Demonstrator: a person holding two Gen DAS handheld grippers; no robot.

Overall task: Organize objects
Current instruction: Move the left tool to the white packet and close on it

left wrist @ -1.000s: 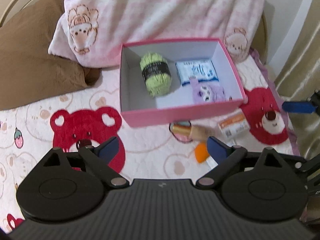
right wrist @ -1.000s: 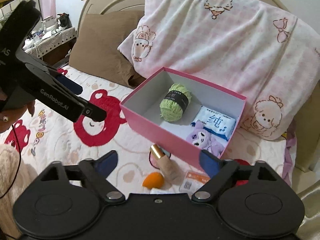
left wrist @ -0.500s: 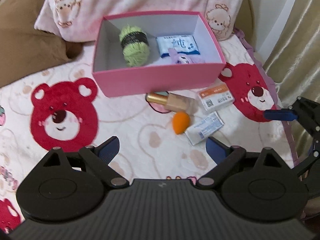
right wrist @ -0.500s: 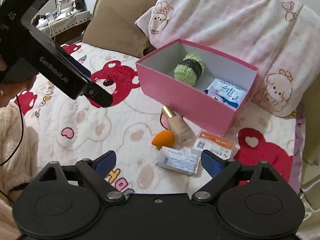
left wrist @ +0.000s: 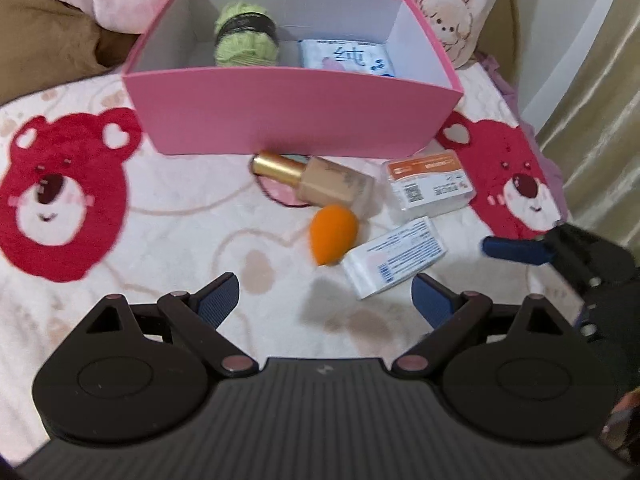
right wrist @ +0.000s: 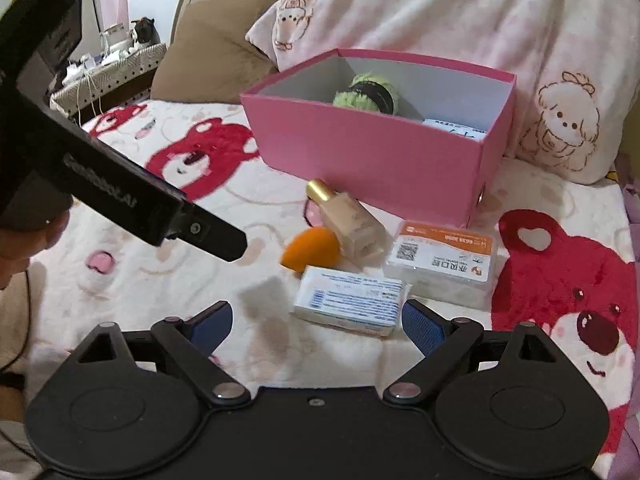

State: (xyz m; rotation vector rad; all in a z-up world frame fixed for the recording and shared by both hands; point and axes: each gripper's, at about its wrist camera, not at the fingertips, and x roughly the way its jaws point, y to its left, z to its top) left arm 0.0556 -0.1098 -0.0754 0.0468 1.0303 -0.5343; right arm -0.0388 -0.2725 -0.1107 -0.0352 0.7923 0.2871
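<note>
A pink box (left wrist: 292, 116) (right wrist: 372, 160) stands on the bed and holds a green yarn ball (left wrist: 244, 36) (right wrist: 366, 94) and a blue-and-white pack (left wrist: 348, 58). In front of it lie a gold-capped foundation bottle (left wrist: 320, 180) (right wrist: 348, 220), an orange sponge (left wrist: 332, 236) (right wrist: 312, 248), an orange-topped clear case (left wrist: 428, 188) (right wrist: 444, 264) and a white packet (left wrist: 396, 262) (right wrist: 352, 300). My left gripper (left wrist: 324, 296) hangs open just short of the sponge and packet. My right gripper (right wrist: 316, 324) is open, with the white packet just beyond its fingers.
The bedspread (left wrist: 180, 240) is white with red bears. A pink patterned pillow (right wrist: 480, 12) and a brown pillow (right wrist: 208, 44) lie behind the box. A curtain (left wrist: 600, 80) hangs at the right. Each gripper shows in the other's view, and a cluttered shelf (right wrist: 108, 68) stands far left.
Both grippers have come down toward the bed. The box and loose items now look larger and closer, and the box's inside is partly hidden by its front wall.
</note>
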